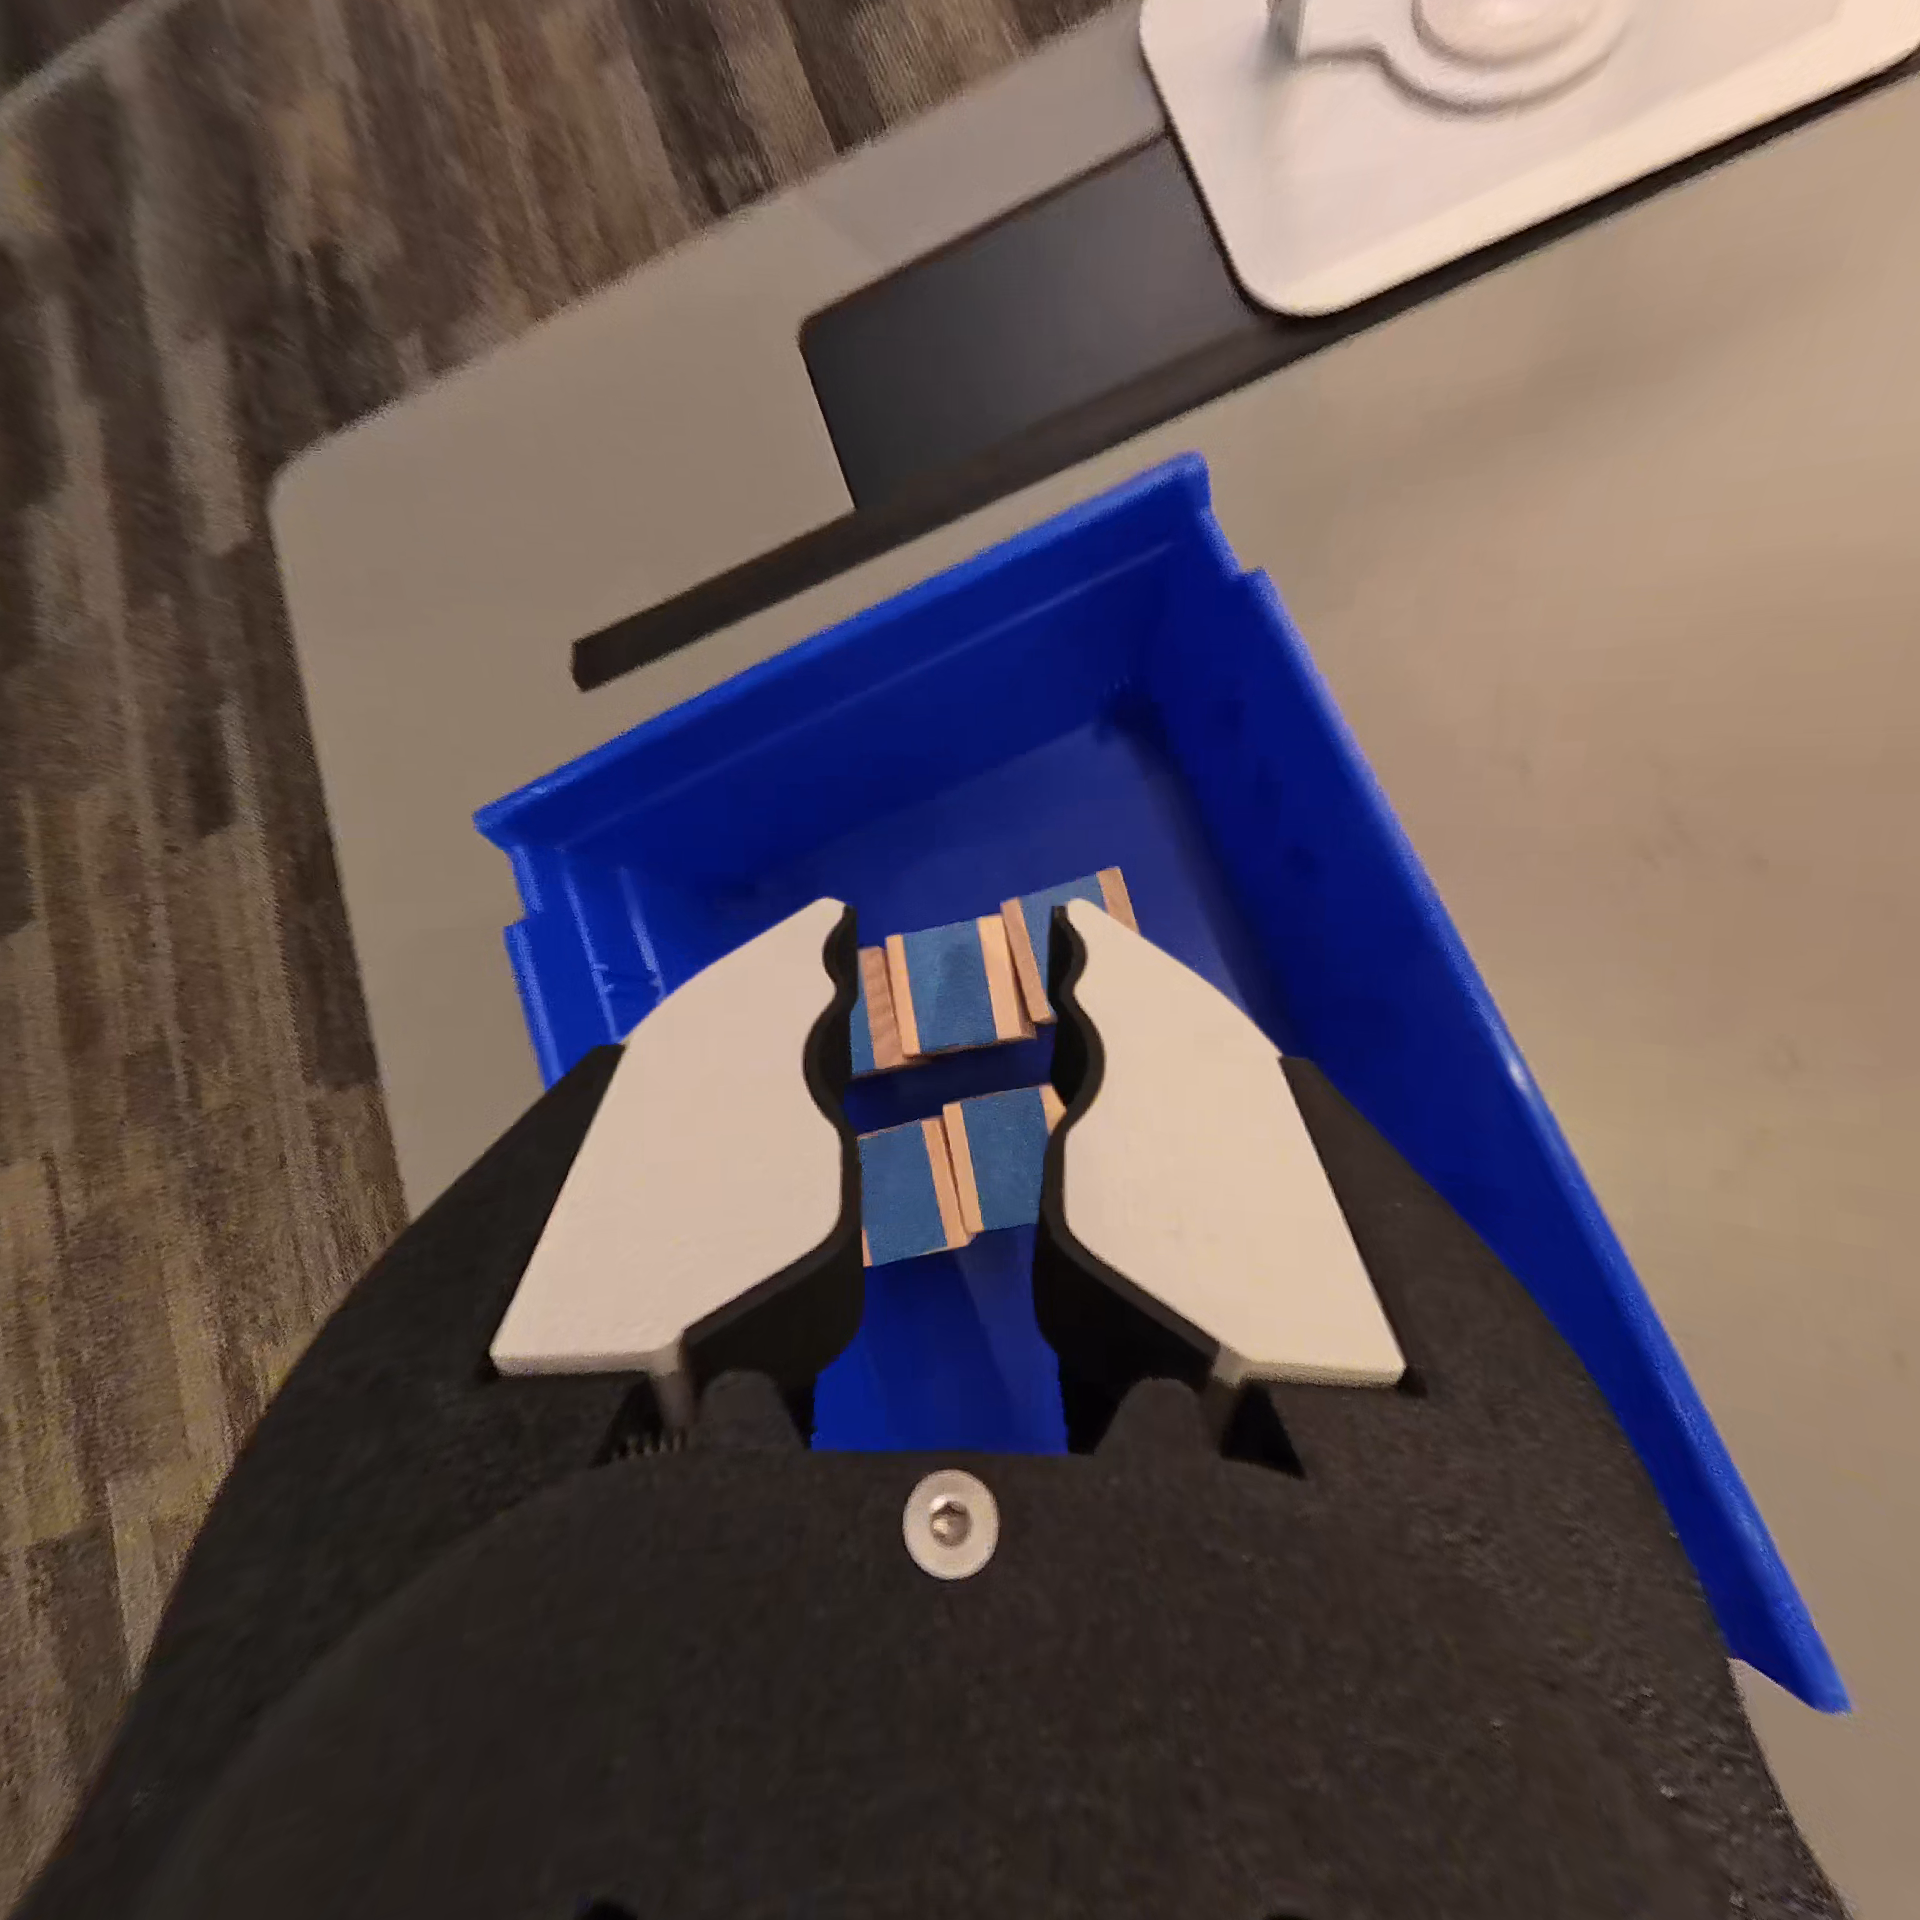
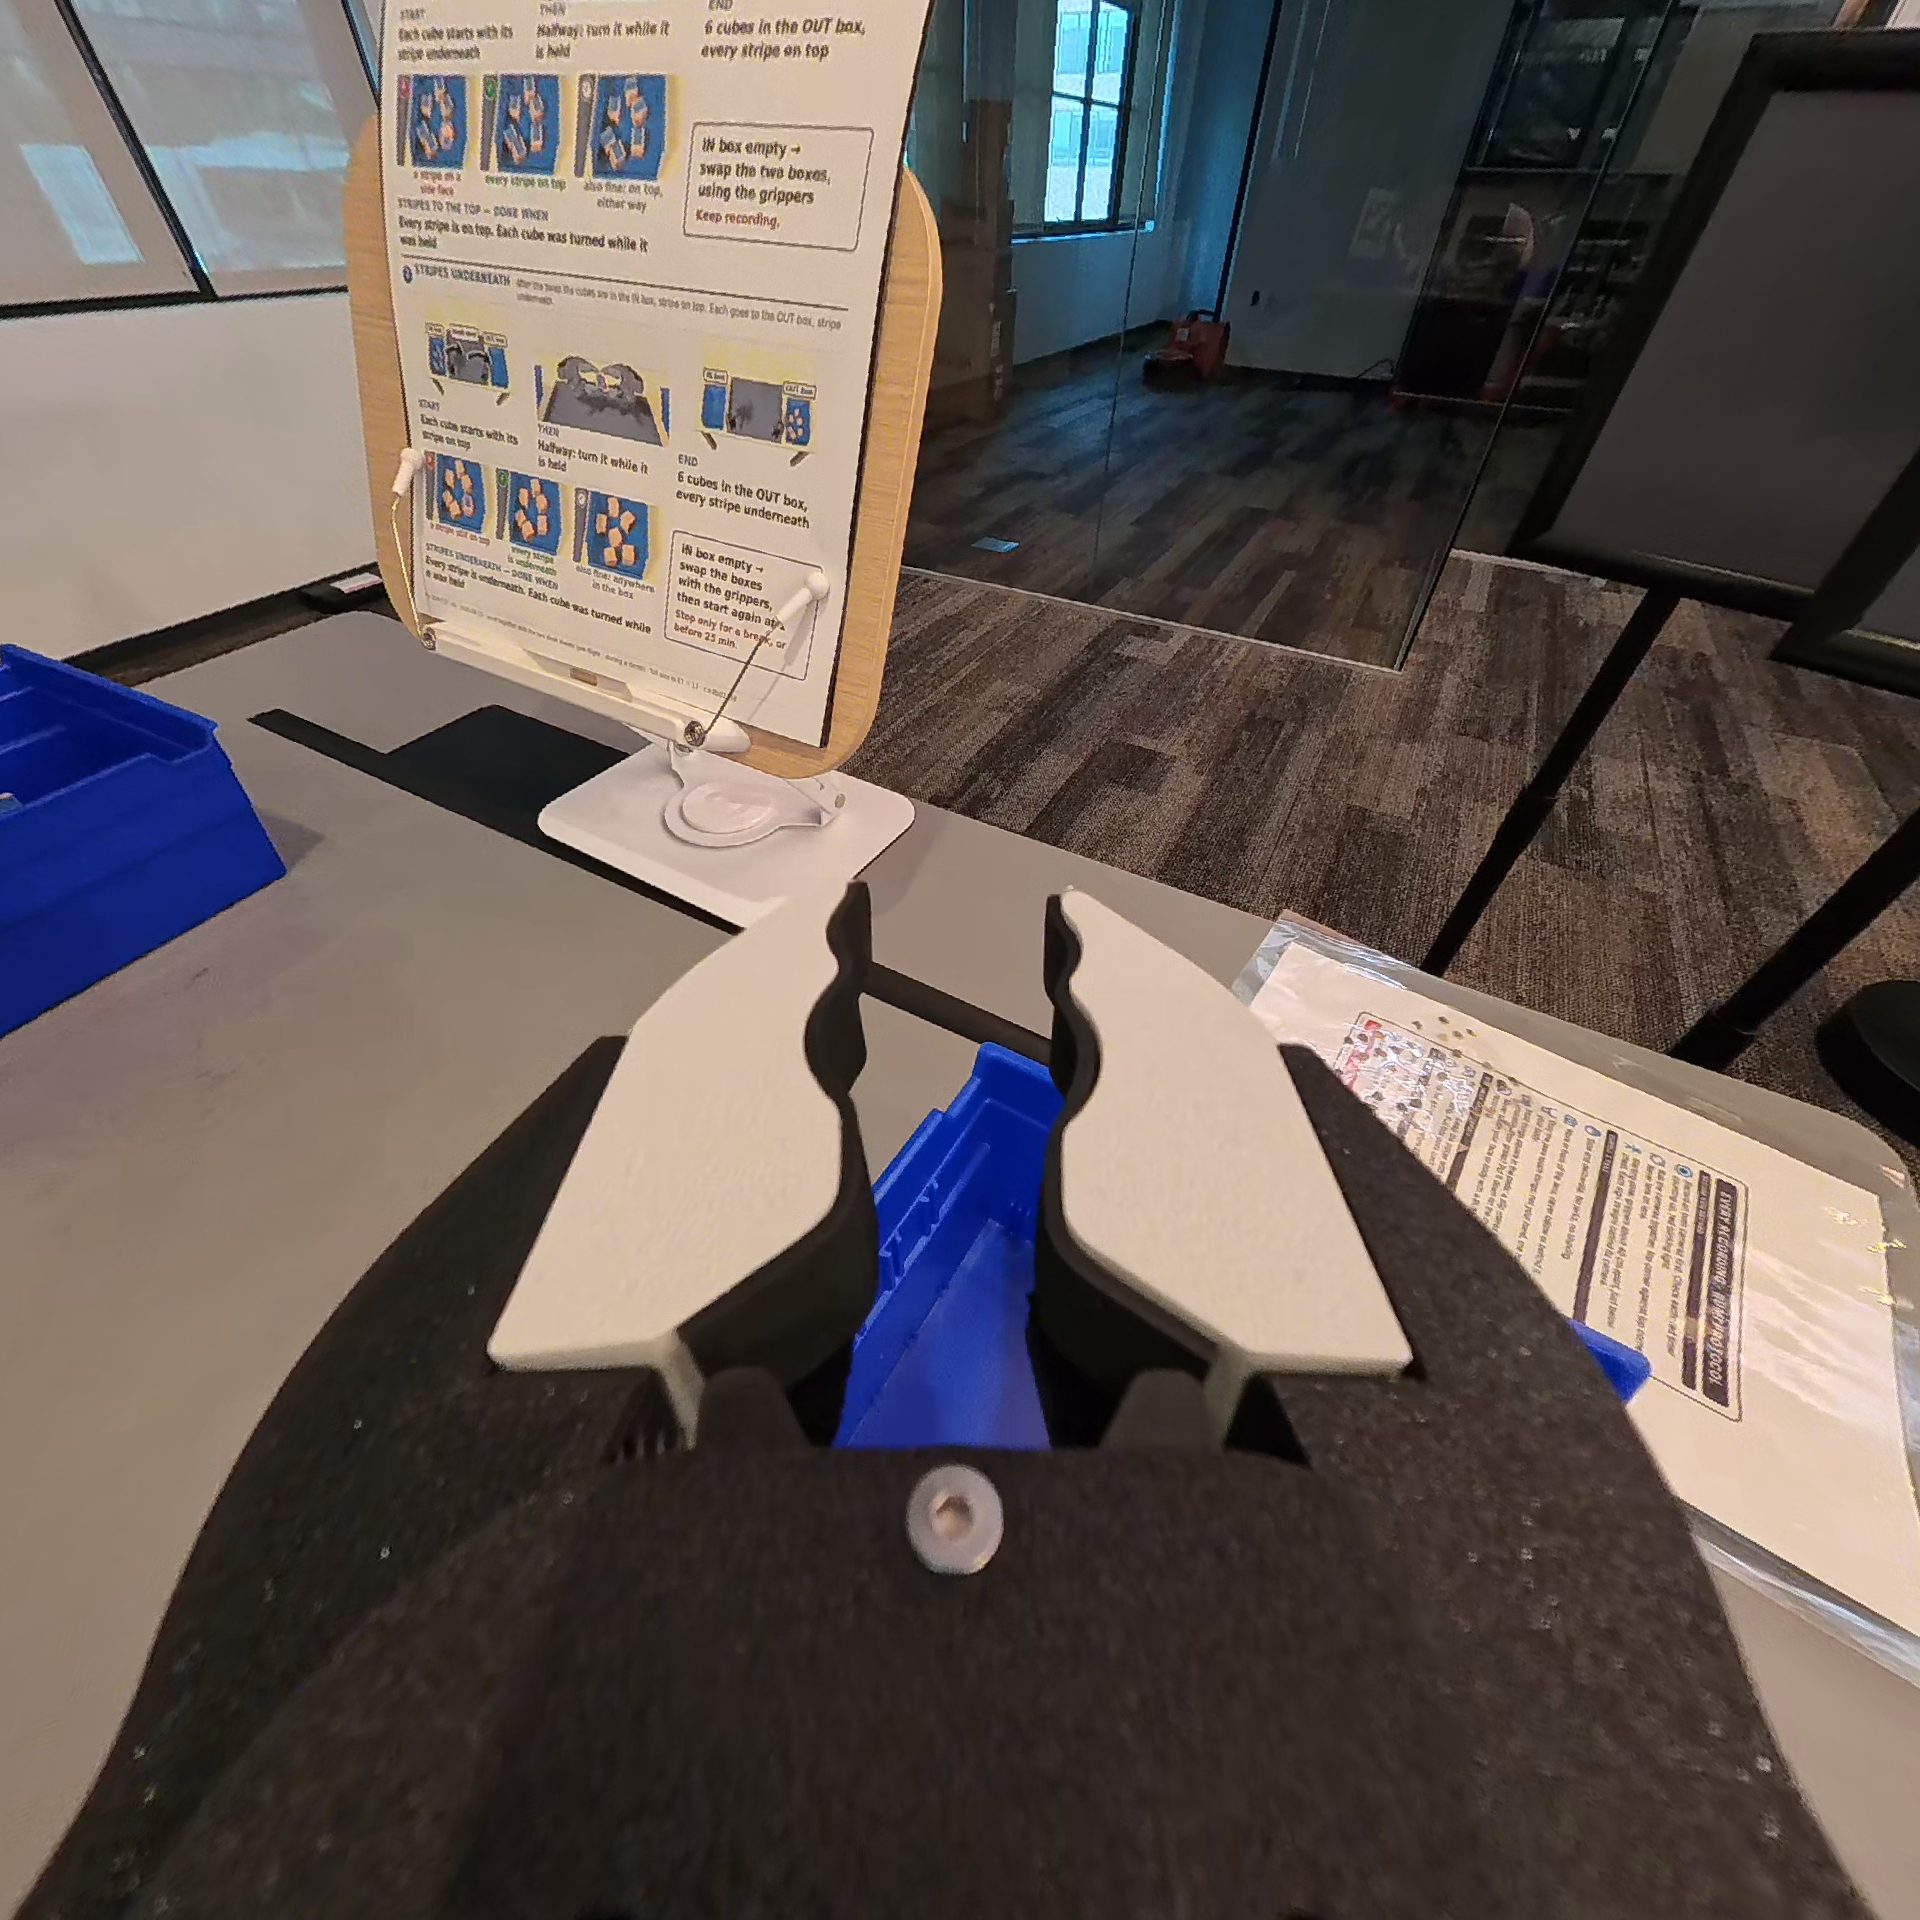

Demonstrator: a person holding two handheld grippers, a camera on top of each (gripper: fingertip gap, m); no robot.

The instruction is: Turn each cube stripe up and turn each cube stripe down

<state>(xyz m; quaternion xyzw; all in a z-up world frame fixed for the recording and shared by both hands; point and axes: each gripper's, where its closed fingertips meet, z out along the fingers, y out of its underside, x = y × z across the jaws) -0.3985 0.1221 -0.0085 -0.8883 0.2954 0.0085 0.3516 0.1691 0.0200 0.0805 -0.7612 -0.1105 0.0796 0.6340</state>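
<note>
Cubes [image 1: 956, 1081]: wooden, blue stripe up, clustered in the bin [image 1: 1340, 935] near the desk's [image 1: 1558, 727] far left corner. Left gripper [image 1: 951, 925]: tilted down over them, released, holding nothing. Right gripper [image 2: 956, 904]: level above a second bin [image 2: 956, 1247], likewise released.

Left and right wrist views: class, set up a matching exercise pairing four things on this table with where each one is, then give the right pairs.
Things:
1. striped cubes
2. left hand-held gripper
3. white stand base
4. printed sheet in a plastic sleeve

Places:
A. flat on the table, right of the right hand-held gripper
B. inside the blue bin
C. under the upright instruction board
D. open, above the cubes

Pairs: 1-B, 2-D, 3-C, 4-A
</note>
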